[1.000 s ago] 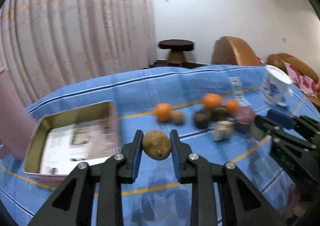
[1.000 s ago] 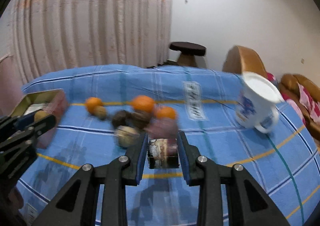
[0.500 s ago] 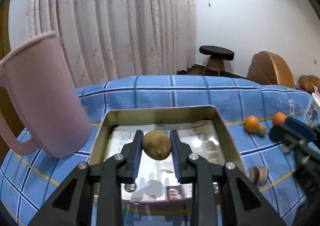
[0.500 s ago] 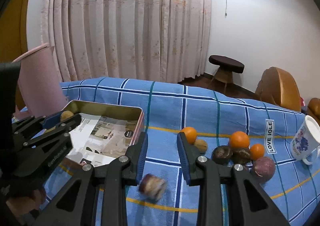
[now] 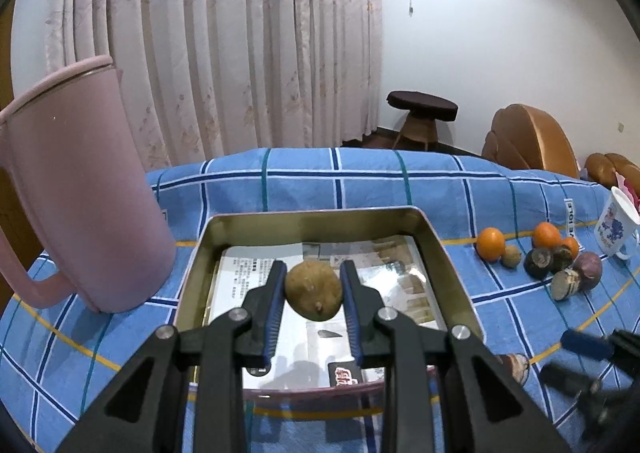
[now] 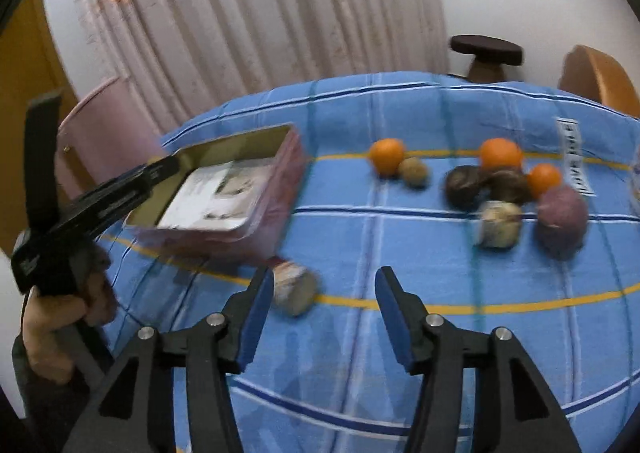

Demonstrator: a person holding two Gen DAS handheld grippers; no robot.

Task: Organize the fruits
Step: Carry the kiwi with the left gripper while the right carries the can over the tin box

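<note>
A: Why is my left gripper (image 5: 313, 307) parked there?

B: Its fingers (image 5: 273, 301) pinch the brown fruit (image 5: 313, 295) over the tin (image 5: 444, 273), which holds only printed paper. Held above the middle, the fruit should drop inside and not clip the rim.

A: And my right gripper (image 6: 324, 317)?

B: Its fingers have just been opening and now stand spread, gripping nothing. The cut fruit (image 6: 294, 291) lies on the blue cloth (image 6: 360, 237) just outside the tin, by the left finger. I judge it landed short.

A: The rest?

B: The oranges (image 6: 386, 154) and dark fruits (image 6: 464, 185) sit clustered well away, near the mug (image 5: 616, 223), not yet sorted. The pink jug (image 5: 76, 189) stands beside the tin.
</note>
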